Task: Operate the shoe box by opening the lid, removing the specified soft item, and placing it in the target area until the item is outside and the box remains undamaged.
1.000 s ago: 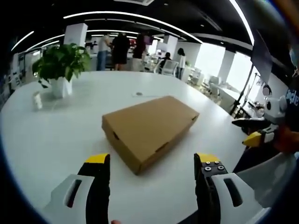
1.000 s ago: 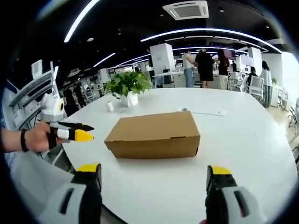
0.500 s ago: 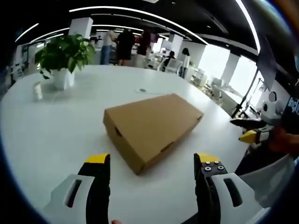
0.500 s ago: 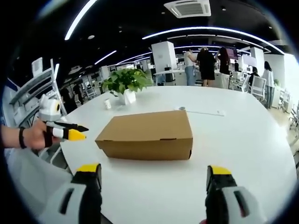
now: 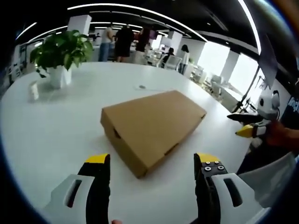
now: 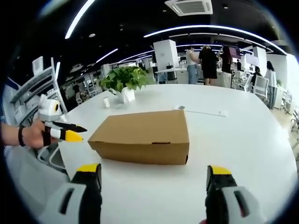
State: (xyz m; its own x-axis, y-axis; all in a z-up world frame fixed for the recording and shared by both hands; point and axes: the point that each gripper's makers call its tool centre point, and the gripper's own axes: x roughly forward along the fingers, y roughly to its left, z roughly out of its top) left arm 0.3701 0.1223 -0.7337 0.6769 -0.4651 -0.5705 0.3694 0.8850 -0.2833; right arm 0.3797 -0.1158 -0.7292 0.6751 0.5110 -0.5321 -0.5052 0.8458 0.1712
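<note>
The left hand-held gripper (image 5: 152,165) hangs over the near edge of the white counter (image 5: 51,126) with its two yellow-tipped black jaws spread wide and nothing between them. Ahead of it in the left gripper view lies the shoe box (image 5: 152,123), a plain brown cardboard box set at an angle, one corner pointing toward the jaws. Its lid is down; a small slot shows on the short end wall and a tuck tab along the long side. No print or label can be seen on it. Behind it a leafy potted plant (image 5: 58,53) stands in a white pot near the far left of the counter, with a small white object just beside it. At the right edge the other hand-held gripper comes in, held off the counter's side, its yellow tips close together from this angle.

In the right gripper view, the right hand-held gripper (image 6: 154,175) also stands with its jaws wide apart and empty, low over the counter edge. The shoe box sits in the middle of the counter, its long side facing the jaws, lid shut, a tab slot at the top of that side. The cardboard looks clean and uncrushed, without writing. The left hand-held gripper enters from the left, gripped by a hand (image 6: 30,135) wearing a dark wristband. People (image 6: 205,60) stand in the office behind, under curved strip lights.
</note>
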